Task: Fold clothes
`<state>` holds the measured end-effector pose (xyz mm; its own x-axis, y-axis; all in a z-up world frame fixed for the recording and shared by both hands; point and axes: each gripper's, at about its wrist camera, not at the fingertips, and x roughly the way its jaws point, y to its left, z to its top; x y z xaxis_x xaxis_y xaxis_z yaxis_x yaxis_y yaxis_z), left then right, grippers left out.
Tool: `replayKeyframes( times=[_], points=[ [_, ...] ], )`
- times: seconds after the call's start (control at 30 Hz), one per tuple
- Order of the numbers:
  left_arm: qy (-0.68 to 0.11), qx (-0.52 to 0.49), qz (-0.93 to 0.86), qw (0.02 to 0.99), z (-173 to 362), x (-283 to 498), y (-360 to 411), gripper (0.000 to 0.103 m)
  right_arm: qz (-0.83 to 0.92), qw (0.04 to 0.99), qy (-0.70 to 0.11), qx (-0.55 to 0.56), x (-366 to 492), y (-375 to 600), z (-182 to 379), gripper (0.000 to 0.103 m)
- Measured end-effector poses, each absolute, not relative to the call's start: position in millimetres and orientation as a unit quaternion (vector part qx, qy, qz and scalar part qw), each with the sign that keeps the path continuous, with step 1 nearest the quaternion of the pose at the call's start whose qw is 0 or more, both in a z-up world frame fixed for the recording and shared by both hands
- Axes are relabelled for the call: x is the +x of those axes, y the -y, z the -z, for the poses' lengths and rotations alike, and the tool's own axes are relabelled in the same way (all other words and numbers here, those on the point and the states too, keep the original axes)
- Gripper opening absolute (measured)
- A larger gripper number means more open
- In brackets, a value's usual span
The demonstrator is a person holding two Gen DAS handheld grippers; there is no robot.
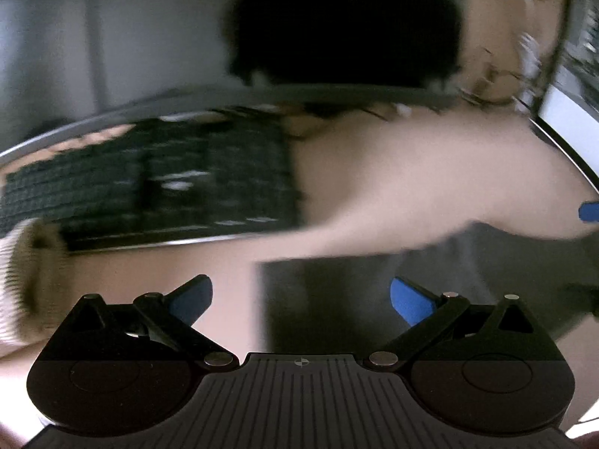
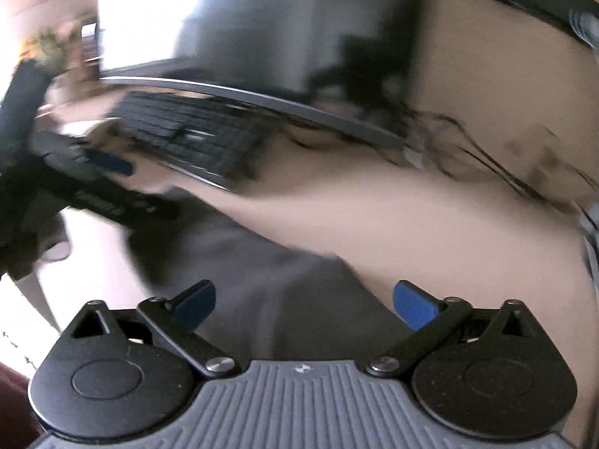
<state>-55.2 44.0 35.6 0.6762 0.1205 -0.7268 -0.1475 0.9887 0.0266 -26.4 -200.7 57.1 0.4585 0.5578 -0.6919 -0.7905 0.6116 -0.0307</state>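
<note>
A dark grey garment (image 1: 468, 273) lies flat on a beige table (image 1: 411, 164); it also shows in the right wrist view (image 2: 262, 280). My left gripper (image 1: 301, 299) is open and empty, its blue pads (image 1: 410, 301) wide apart above the garment's left edge. My right gripper (image 2: 304, 305) is open and empty above the garment. In the right wrist view the left gripper (image 2: 93, 172) shows at the far left over the garment's far end. Both views are motion-blurred.
A black keyboard (image 1: 157, 183) lies behind the garment, under a monitor (image 1: 344, 22); both also show in the right wrist view, keyboard (image 2: 187, 134) and monitor (image 2: 243, 26). Dark cables (image 2: 468, 146) trail at the back right. A cream ribbed cloth (image 1: 22, 284) sits at the left.
</note>
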Motion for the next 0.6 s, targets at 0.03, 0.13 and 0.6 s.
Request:
replayKeyframes(
  times=[0.03, 0.13, 0.6],
  points=[
    [-0.39, -0.02, -0.087, 0.917, -38, -59, -55, 0.103, -0.413, 0.828, -0.331, -0.185, -30, 191, -55, 0.082],
    [-0.364, -0.021, -0.132, 0.922, -48, -80, -83, 0.103, -0.443, 0.804, -0.336, -0.21, -42, 163, -49, 0.076],
    [-0.381, -0.065, -0.159, 0.908, -51, -119, -121, 0.103, -0.573, 0.695, -0.369, -0.229, -52, 89, -14, 0.015]
  ],
)
